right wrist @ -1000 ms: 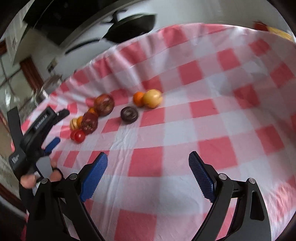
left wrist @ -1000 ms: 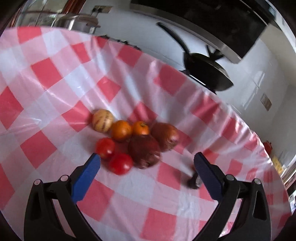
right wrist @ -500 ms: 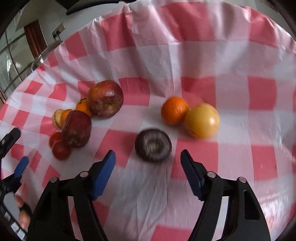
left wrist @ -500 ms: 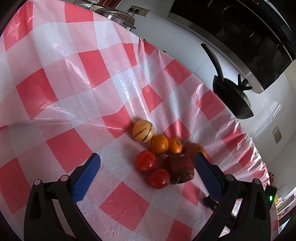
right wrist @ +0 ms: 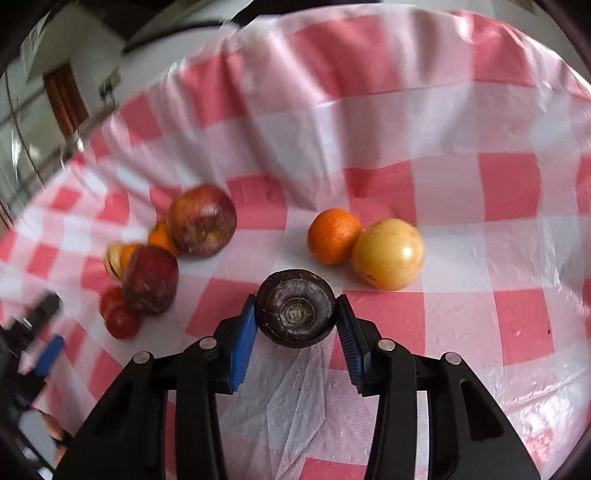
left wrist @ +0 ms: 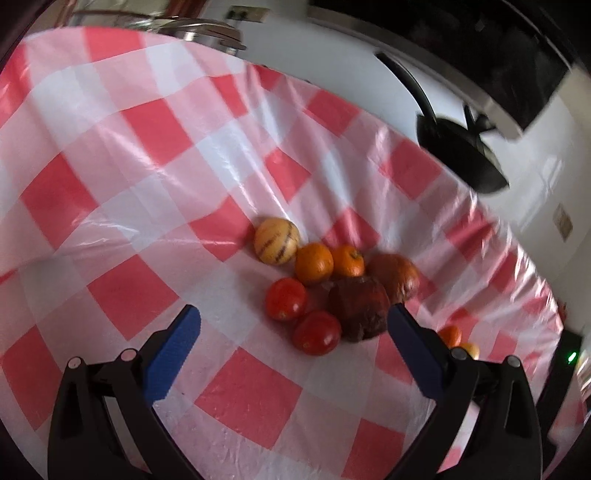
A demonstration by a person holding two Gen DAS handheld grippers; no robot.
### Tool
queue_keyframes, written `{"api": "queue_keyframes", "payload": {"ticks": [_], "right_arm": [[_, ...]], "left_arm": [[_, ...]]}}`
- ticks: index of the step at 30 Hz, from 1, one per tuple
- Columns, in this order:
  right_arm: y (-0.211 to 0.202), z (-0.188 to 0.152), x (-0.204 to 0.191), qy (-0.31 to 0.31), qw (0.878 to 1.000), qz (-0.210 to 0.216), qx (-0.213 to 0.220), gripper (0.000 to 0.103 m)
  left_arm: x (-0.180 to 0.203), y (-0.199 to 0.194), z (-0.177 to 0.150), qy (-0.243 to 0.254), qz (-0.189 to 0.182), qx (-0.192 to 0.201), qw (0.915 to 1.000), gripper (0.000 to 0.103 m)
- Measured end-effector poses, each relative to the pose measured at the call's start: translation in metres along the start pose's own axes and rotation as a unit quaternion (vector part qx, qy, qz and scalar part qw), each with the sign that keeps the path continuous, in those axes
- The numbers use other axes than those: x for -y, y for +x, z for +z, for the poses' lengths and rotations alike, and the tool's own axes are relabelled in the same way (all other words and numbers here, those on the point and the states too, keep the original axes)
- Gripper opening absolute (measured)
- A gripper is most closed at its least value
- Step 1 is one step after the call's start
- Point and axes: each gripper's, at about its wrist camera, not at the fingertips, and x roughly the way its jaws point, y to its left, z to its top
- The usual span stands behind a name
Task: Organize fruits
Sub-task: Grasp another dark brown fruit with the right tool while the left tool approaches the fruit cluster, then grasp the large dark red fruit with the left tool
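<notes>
My right gripper (right wrist: pixel 295 325) is closing, and its blue pads touch both sides of a dark purple round fruit (right wrist: pixel 295 308) that rests on the checked cloth. Just behind that fruit lie an orange (right wrist: pixel 334 240) and a yellow fruit (right wrist: pixel 388 253). To the left is a cluster: a red-brown apple (right wrist: pixel 201 219), a dark red fruit (right wrist: pixel 149 278), tomatoes (right wrist: pixel 120 317). My left gripper (left wrist: pixel 293 319) is open and hovers just in front of that cluster: striped yellow fruit (left wrist: pixel 276 240), two oranges (left wrist: pixel 314 261), dark red fruit (left wrist: pixel 360 306), two tomatoes (left wrist: pixel 285 298).
A red-and-white checked tablecloth (left wrist: pixel 110 147) covers the table. Beyond its far edge a black pan (left wrist: pixel 461 155) hangs on the wall, and a steel pot with a lid (left wrist: pixel 199 31) stands at the far left. A hand (right wrist: pixel 55 432) holds the left gripper.
My right gripper went forward to the dark purple fruit and its jaws came in from wide apart onto the fruit's sides. The left gripper stayed open near the cluster.
</notes>
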Motion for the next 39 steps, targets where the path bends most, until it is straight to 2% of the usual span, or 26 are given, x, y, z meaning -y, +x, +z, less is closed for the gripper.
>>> {"api": "queue_keyframes", "payload": {"ticks": [3, 8, 11, 13, 14, 15, 17, 19, 20, 23, 25, 28, 32, 34, 37, 39], "right_arm": [[0.001, 0.001, 0.009, 0.028, 0.999, 0.015, 0.002, 0.043], [-0.002, 0.001, 0.014, 0.043, 0.999, 0.027, 0.011, 0.043], [-0.001, 0.002, 0.019, 0.056, 0.998, 0.029, 0.012, 0.043], [0.0, 0.003, 0.021, 0.062, 0.998, 0.03, 0.011, 0.043], [0.0, 0.002, 0.021, 0.064, 0.997, 0.031, 0.011, 0.043], [-0.001, 0.002, 0.021, 0.065, 0.997, 0.033, 0.011, 0.043], [-0.002, 0.002, 0.021, 0.068, 0.997, 0.035, 0.012, 0.043], [-0.002, 0.001, 0.023, 0.072, 0.997, 0.037, 0.009, 0.043], [-0.002, 0.001, 0.024, 0.073, 0.997, 0.037, 0.009, 0.043], [-0.002, 0.001, 0.023, 0.07, 0.997, 0.036, 0.009, 0.043], [0.0, 0.001, 0.021, 0.067, 0.997, 0.033, 0.008, 0.043], [0.001, 0.001, 0.021, 0.068, 0.997, 0.031, 0.005, 0.043], [0.001, 0.001, 0.021, 0.067, 0.997, 0.031, 0.005, 0.043], [0.001, 0.001, 0.021, 0.067, 0.997, 0.032, 0.005, 0.043], [0.001, 0.0, 0.021, 0.067, 0.997, 0.032, 0.006, 0.043], [0.002, 0.0, 0.021, 0.068, 0.997, 0.032, 0.005, 0.043]], "left_arm": [[0.013, 0.007, -0.002, 0.043, 0.012, -0.021, 0.9988, 0.101], [0.038, 0.009, -0.008, 0.102, 0.002, -0.015, 0.9946, 0.101], [0.065, 0.015, -0.008, 0.164, -0.012, -0.006, 0.9863, 0.101], [0.078, 0.023, -0.008, 0.214, -0.005, -0.007, 0.9769, 0.101], [0.085, 0.031, -0.007, 0.242, -0.009, -0.02, 0.97, 0.101], [0.09, 0.039, -0.007, 0.279, -0.021, -0.038, 0.9594, 0.101], [0.094, 0.045, -0.006, 0.34, -0.039, -0.047, 0.9386, 0.101], [0.093, 0.05, 0.001, 0.368, -0.063, -0.058, 0.9259, 0.101], [0.091, 0.055, 0.006, 0.374, -0.071, -0.064, 0.9226, 0.101], [0.081, 0.073, 0.026, 0.36, -0.12, -0.102, 0.9196, 0.101], [0.083, 0.075, 0.027, 0.37, -0.137, -0.109, 0.9126, 0.101], [0.091, 0.079, 0.022, 0.391, -0.14, -0.112, 0.9027, 0.101], [0.095, 0.088, 0.009, 0.405, -0.134, -0.13, 0.895, 0.101], [0.098, 0.085, 0.007, 0.407, -0.142, -0.132, 0.8928, 0.101], [0.095, 0.072, 0.012, 0.383, -0.193, -0.144, 0.8916, 0.101], [0.094, 0.069, 0.012, 0.383, -0.195, -0.145, 0.8911, 0.101]]}}
